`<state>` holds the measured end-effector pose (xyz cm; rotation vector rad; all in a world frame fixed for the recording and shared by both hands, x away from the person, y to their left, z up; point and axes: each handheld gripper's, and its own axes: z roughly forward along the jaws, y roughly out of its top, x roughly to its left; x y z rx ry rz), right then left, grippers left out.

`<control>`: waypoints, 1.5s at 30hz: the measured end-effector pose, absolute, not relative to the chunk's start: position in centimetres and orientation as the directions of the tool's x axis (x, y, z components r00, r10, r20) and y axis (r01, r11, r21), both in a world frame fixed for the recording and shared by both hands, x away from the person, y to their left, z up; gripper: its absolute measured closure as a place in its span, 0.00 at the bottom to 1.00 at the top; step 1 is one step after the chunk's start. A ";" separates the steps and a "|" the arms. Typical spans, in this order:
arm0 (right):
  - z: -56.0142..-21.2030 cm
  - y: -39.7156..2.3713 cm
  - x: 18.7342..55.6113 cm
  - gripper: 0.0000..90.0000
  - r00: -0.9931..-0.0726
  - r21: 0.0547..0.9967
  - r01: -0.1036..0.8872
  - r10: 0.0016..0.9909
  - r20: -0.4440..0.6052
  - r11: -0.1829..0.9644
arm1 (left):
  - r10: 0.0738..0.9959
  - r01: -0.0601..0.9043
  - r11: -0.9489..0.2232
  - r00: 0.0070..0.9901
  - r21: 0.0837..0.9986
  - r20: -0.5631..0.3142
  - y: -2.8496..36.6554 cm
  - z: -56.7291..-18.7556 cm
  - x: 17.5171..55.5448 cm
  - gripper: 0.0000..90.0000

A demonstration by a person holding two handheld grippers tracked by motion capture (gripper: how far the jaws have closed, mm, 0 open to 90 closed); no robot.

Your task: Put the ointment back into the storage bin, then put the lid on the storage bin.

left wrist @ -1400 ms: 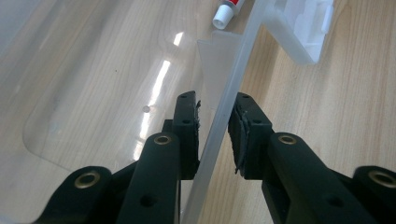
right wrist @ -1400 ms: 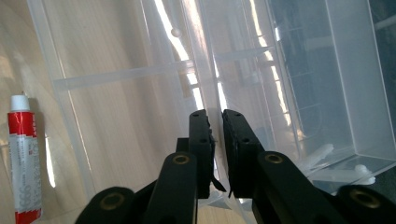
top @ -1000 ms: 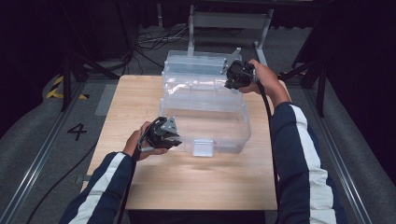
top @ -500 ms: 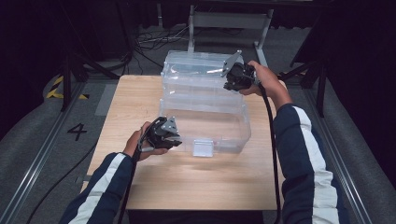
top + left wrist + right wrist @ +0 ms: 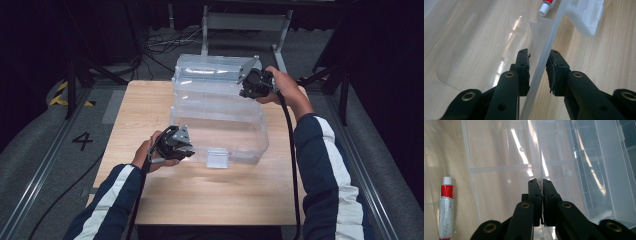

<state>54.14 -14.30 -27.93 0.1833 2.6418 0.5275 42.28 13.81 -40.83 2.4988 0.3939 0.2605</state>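
A clear plastic storage box [image 5: 220, 132] stands on the wooden table [image 5: 145, 105] with its lid [image 5: 210, 70] swung up at the back. My left gripper [image 5: 191, 150] is at the box's front left corner. In the left gripper view its jaws [image 5: 539, 60] straddle the box's front wall [image 5: 544, 50], pads pressed on the rim. My right gripper [image 5: 244, 90] is at the lid's right end. In the right gripper view it [image 5: 539, 182] is shut on the lid's thin clear edge [image 5: 541, 165]. A red and white tube [image 5: 446, 207] lies on the box's floor.
A clear latch [image 5: 216, 157] hangs at the middle of the box's front wall. Bare wood lies in front of the box and to its left. A metal frame [image 5: 245, 22] and cables stand on the floor behind the table.
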 end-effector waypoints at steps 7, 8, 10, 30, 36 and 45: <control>-27.9 -14.4 53.8 0.97 -0.892 0.402 0.037 0.212 -0.399 0.915 | 0.338 0.223 -0.780 0.937 0.585 0.093 13.8 -40.9 42.2 0.81; -27.9 -14.6 53.7 0.97 -0.892 0.405 0.039 0.215 -0.398 0.914 | 0.337 0.224 -0.779 0.937 0.586 0.090 13.8 -40.9 42.2 0.81; -28.0 -14.7 53.9 0.97 -0.896 0.421 0.043 0.222 -0.386 0.906 | 0.339 0.226 -0.779 0.936 0.585 0.091 13.8 -40.9 42.3 0.81; -27.9 -14.9 52.7 0.97 -0.898 0.445 0.031 0.221 -0.381 0.895 | 0.353 0.238 -0.769 0.932 0.594 0.084 13.8 -40.9 42.1 0.80; -27.8 -15.0 52.1 0.97 -0.898 0.446 0.025 0.216 -0.383 0.895 | 0.360 0.244 -0.769 0.929 0.592 0.085 13.8 -40.9 42.1 0.79; -28.0 -15.0 51.1 0.97 -0.895 0.443 0.014 0.209 -0.395 0.896 | 0.354 0.231 -0.770 0.930 0.595 0.097 13.8 -41.0 42.1 0.78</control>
